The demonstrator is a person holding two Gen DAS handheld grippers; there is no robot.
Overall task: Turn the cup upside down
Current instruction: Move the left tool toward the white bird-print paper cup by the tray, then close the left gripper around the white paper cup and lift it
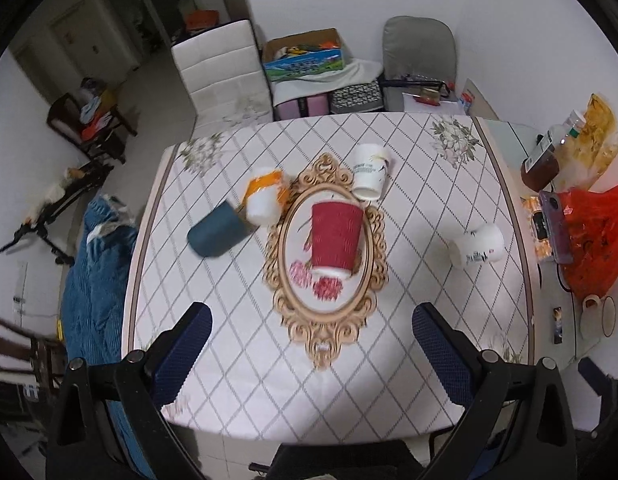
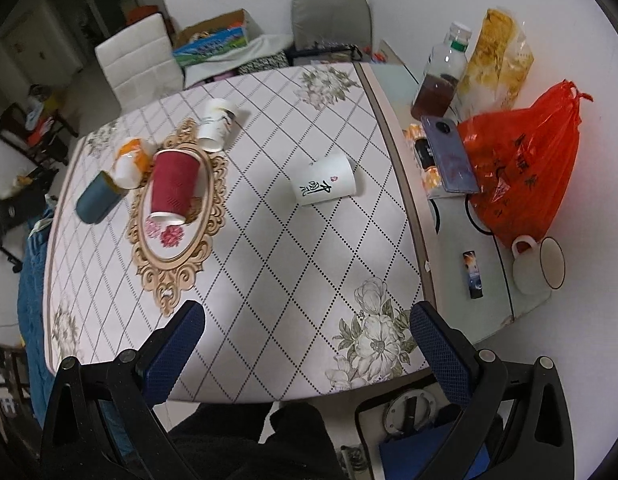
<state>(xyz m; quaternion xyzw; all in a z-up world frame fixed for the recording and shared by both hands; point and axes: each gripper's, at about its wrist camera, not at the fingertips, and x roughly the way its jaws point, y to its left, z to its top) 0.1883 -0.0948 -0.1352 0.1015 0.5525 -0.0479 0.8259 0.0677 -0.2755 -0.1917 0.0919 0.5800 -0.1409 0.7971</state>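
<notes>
A red ribbed paper cup [image 1: 336, 238] lies on its side on the oval printed frame of the tablecloth, its white rim toward me; it also shows in the right wrist view [image 2: 173, 187]. A white cup with black characters [image 2: 324, 185] lies on its side mid-table, and shows in the left wrist view [image 1: 477, 246]. A white printed cup [image 1: 369, 172], an orange-and-white cup [image 1: 265, 196] and a teal cup [image 1: 217, 231] lie near the frame. My left gripper [image 1: 312, 322] and right gripper [image 2: 308, 320] are open, empty, above the table's near edge.
The diamond-patterned tablecloth [image 2: 293, 264] covers the table. On the right glass strip stand an orange plastic bag [image 2: 525, 164], a phone [image 2: 449, 154], a bottle [image 2: 441, 76] and a white mug [image 2: 539, 266]. Chairs and boxes stand behind the table.
</notes>
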